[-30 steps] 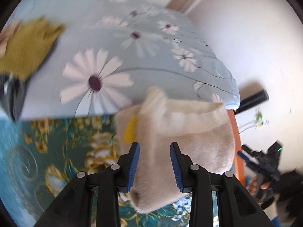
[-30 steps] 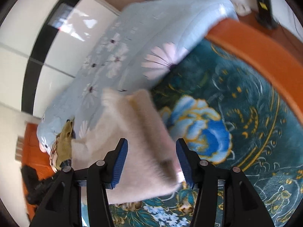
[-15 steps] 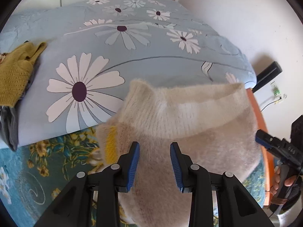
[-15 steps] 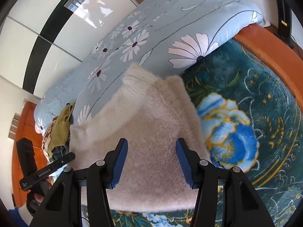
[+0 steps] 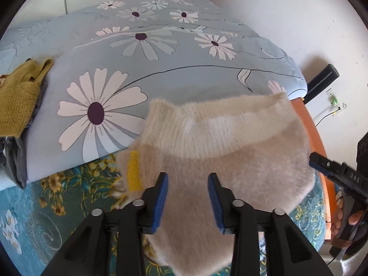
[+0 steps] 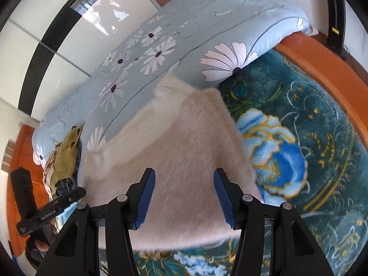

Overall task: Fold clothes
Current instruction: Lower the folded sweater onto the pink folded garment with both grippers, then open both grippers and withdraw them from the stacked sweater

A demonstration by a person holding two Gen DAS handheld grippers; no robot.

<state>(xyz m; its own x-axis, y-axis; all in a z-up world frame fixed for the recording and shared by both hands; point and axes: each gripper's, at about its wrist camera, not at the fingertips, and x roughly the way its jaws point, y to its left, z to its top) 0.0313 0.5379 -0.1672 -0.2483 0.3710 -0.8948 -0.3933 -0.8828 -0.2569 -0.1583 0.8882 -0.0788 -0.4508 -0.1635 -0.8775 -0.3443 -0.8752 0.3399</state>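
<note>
Cream sweater (image 5: 220, 151) folded, yellow tag (image 5: 133, 171) only in left view, perhaps a label

Under my jaws lies a cream sweater (image 5: 220, 151) of fuzzy, long-napped knit, its band ribbed, with a yellow woven tag (image 5: 133, 171) at centre left. My left gripper (image 5: 187, 199) and right gripper (image 6: 182, 197) are matt black plastic with ridged blue rubbery pads (image 5: 162, 199) and bright metal screw heads. The teal blanket (image 6: 310, 124) is plush pile. The daisy-print duvet (image 5: 142, 53) is smooth, matt cloth. At left, a mustard garment (image 5: 16, 101) is open-weave knit. The orange bed frame (image 6: 322, 59) looks like glossy wood.
</note>
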